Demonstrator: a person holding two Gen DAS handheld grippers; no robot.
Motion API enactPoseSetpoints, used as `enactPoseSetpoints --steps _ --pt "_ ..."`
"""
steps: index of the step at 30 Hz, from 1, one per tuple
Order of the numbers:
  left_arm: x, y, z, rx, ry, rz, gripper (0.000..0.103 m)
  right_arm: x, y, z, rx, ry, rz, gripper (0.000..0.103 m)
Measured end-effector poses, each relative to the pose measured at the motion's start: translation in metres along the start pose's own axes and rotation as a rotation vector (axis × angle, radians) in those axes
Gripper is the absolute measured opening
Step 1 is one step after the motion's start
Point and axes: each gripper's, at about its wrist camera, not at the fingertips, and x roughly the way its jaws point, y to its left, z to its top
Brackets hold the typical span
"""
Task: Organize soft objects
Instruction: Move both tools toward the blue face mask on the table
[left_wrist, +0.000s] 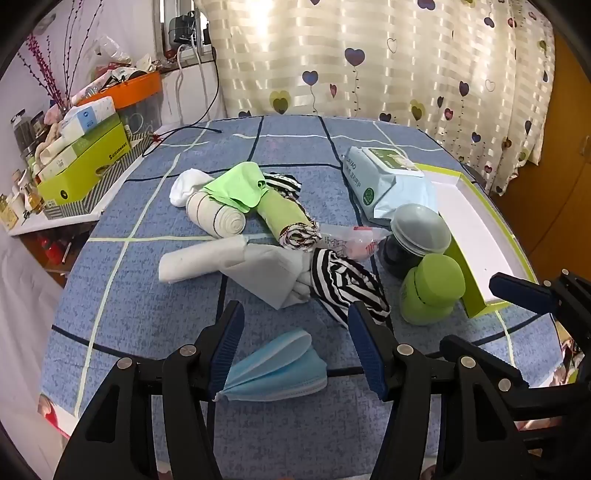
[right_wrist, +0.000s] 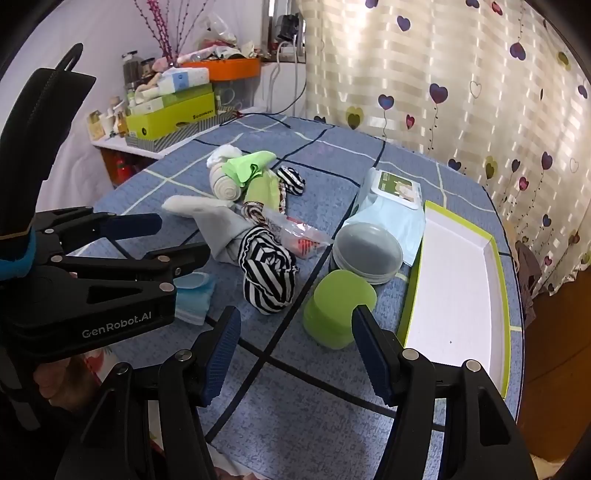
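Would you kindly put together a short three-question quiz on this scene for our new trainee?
1. True or false: the left claw is shut on the blue face mask.
2. Which lies nearest the open green-edged box? A) rolled beige bandage B) green jar C) striped sock
3. Fill in: the pack of wet wipes lies beside a grey-lidded ____.

Key
1. False: the claw stands open, the mask lying loose on the blue cloth between its fingers.
2. B
3. Container
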Motion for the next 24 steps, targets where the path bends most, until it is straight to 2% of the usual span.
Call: enactPoseSetpoints --steps 19,24 --pt "0.000 0.008 0.000 -0.029 0.015 -0.009 0.059 -0.003 -0.002 0.001 0.005 -0.012 -0.004 0.063" --pt "-0.001 0.012 -0.001 -0.058 0.009 -0.060 0.059 0.000 -0.004 -0.001 0.005 -0.016 -0.003 0.067"
